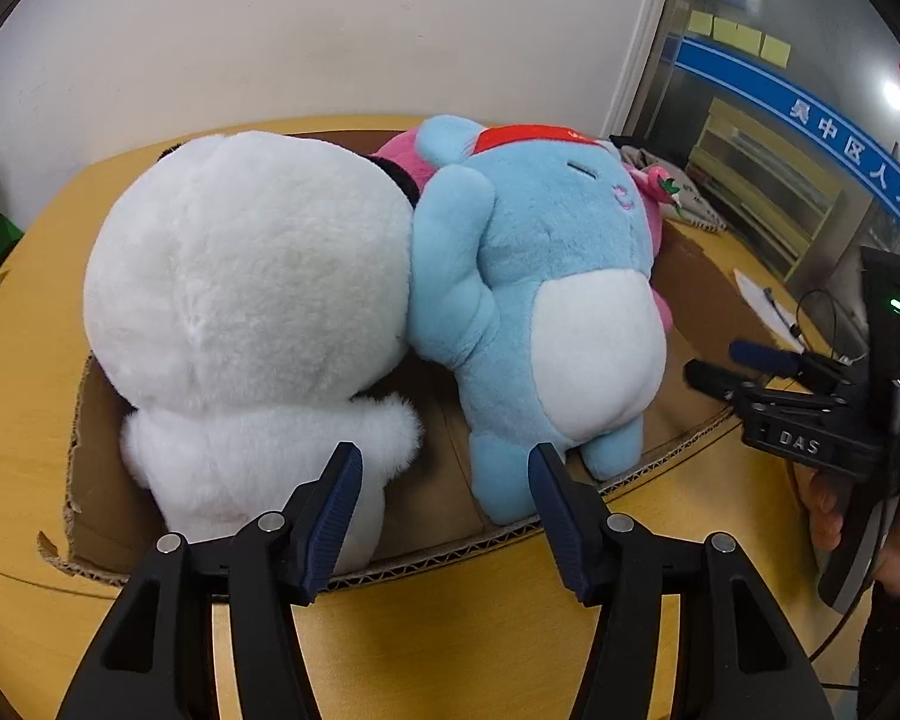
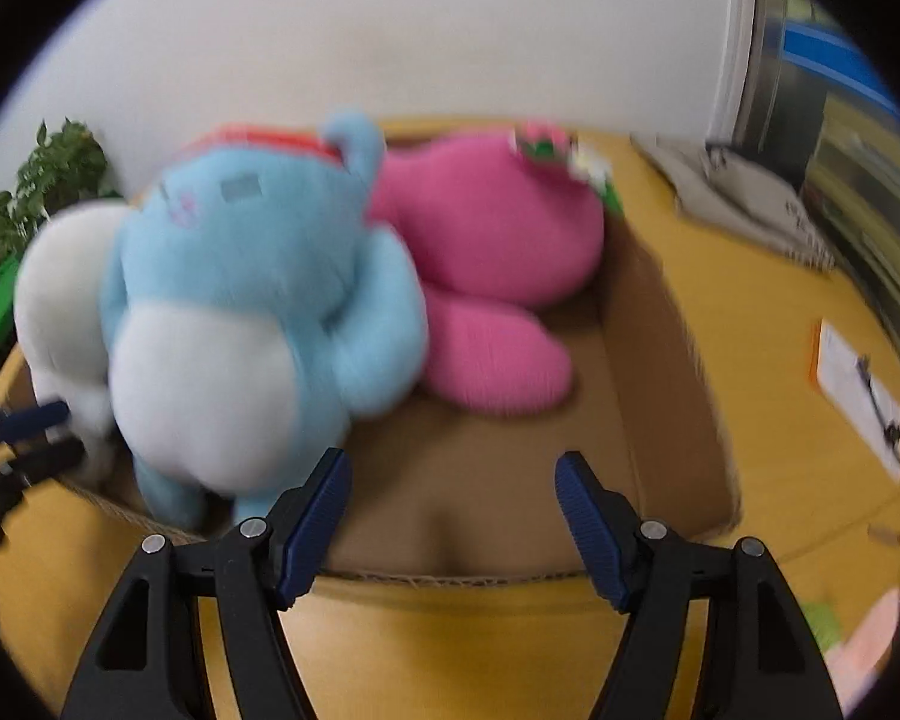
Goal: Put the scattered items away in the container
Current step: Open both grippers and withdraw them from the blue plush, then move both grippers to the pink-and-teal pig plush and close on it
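Observation:
A shallow cardboard box (image 1: 108, 516) (image 2: 660, 360) lies on the yellow table. In it sit a white plush toy (image 1: 246, 300) (image 2: 54, 312), a blue plush toy (image 1: 546, 294) (image 2: 240, 312) leaning on it, and a pink plush toy (image 2: 498, 252) behind, mostly hidden in the left wrist view (image 1: 399, 159). My left gripper (image 1: 444, 462) is open and empty just above the box's near edge, between the white and blue toys. My right gripper (image 2: 453, 471) is open and empty over the box's near edge; it also shows at the right of the left wrist view (image 1: 720, 363).
A grey cloth bag (image 2: 744, 198) (image 1: 672, 192) lies on the table beyond the box. A clipboard with a pen (image 2: 864, 390) and a black cable lie at the right. A green plant (image 2: 36, 192) stands at the left by the white wall.

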The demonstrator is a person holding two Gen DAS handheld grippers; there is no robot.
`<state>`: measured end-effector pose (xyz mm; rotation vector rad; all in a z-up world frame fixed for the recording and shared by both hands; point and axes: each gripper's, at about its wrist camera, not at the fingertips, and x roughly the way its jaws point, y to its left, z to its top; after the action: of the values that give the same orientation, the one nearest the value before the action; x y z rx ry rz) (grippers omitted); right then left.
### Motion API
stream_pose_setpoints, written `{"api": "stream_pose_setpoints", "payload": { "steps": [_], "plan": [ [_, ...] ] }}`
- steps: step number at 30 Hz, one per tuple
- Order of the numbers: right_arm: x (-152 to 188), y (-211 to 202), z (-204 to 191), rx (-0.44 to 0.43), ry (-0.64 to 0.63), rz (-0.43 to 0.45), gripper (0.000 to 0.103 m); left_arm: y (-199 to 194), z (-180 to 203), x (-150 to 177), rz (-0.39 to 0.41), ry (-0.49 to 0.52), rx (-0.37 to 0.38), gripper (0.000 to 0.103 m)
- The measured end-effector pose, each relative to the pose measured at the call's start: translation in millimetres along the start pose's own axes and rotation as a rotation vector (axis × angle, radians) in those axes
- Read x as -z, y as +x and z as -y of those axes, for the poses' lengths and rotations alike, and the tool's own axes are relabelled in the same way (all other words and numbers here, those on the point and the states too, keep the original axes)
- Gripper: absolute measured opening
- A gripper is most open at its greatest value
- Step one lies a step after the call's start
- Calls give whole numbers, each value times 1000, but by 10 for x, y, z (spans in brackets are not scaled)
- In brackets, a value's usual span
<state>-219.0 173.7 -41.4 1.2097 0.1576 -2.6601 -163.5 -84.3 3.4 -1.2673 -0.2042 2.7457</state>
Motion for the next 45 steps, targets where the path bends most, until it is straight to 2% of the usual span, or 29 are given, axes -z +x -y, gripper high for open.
{"api": "stream_pose_setpoints", "payload": {
  "steps": [9, 11, 13, 17, 19, 28, 45],
  "plan": [
    [227, -209, -88, -4, 32, 8, 70, -289, 22, 254, 12, -5, -22, 64],
    [245, -276, -77, 12, 35, 21, 73, -387, 24, 285, 25, -1, -24, 72],
    [296, -411, -62, 22, 47, 54, 77, -534, 29, 305, 50, -12, -10, 87],
    [328, -773, -52, -1, 64, 151, 80, -886, 92, 357, 127, -23, 23, 103],
    [348, -962, -48, -4, 68, 191, 81, -1037, 222, 373, 168, 3, 20, 103],
    [476, -1386, -75, 19, 42, 257, 81, -1191, 626, 501, 210, 61, 14, 103],
    [641, -1559, -77, -1, 37, 265, 81, -1190, 621, 603, 197, 30, 19, 103]
  ]
}}
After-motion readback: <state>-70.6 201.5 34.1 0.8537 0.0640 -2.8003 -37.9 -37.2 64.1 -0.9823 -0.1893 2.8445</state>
